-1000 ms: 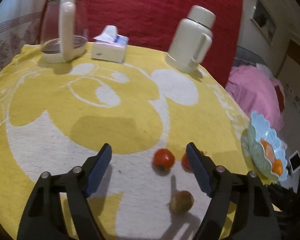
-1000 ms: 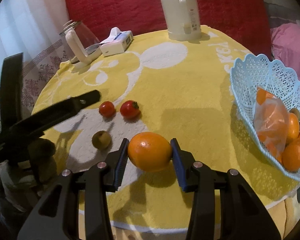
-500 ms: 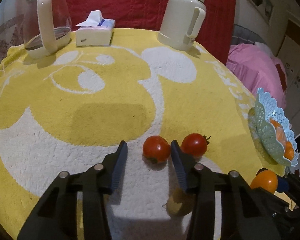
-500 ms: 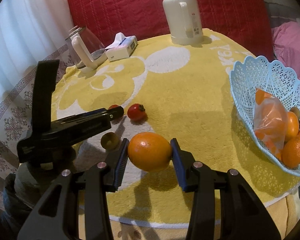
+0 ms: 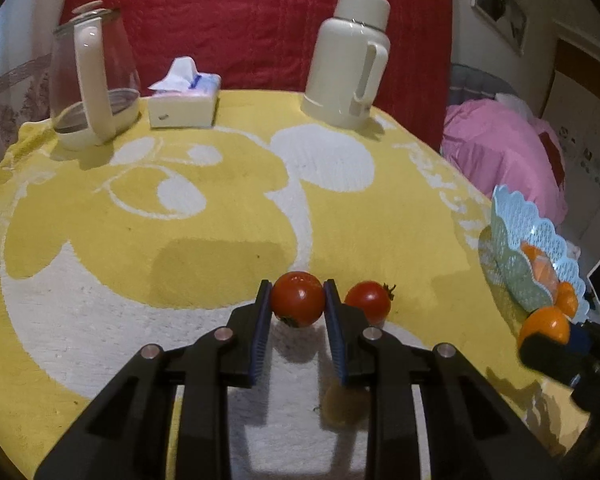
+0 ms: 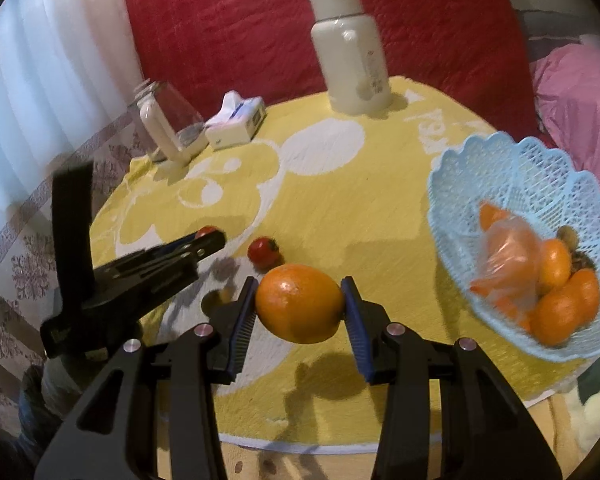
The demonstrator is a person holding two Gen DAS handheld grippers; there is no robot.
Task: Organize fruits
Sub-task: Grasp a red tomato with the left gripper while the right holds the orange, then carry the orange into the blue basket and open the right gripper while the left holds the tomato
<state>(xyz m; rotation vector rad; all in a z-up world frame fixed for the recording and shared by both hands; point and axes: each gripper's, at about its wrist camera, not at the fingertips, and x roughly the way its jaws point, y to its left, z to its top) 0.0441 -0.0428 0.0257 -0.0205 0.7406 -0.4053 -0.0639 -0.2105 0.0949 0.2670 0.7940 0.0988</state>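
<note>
Left gripper [image 5: 296,308] has just closed on one tomato [image 5: 297,299]; a second tomato [image 5: 368,303] sits at its 3 o'clock. Only the right view shows right gripper [image 6: 300,304] clamping one orange [image 6: 299,303], basket [image 6: 460,168] at 3 o'clock

Glass kettle [image 5: 90,92], tissue box [image 5: 184,100], thermos [image 5: 350,60]

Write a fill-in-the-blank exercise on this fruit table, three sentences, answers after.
1. The left gripper is shut on a red ____.
2. The right gripper holds an ____ clear of the yellow cloth.
3. The blue basket already holds fruit, some of it in a clear plastic ____.

Missing words: tomato; orange; bag
</note>
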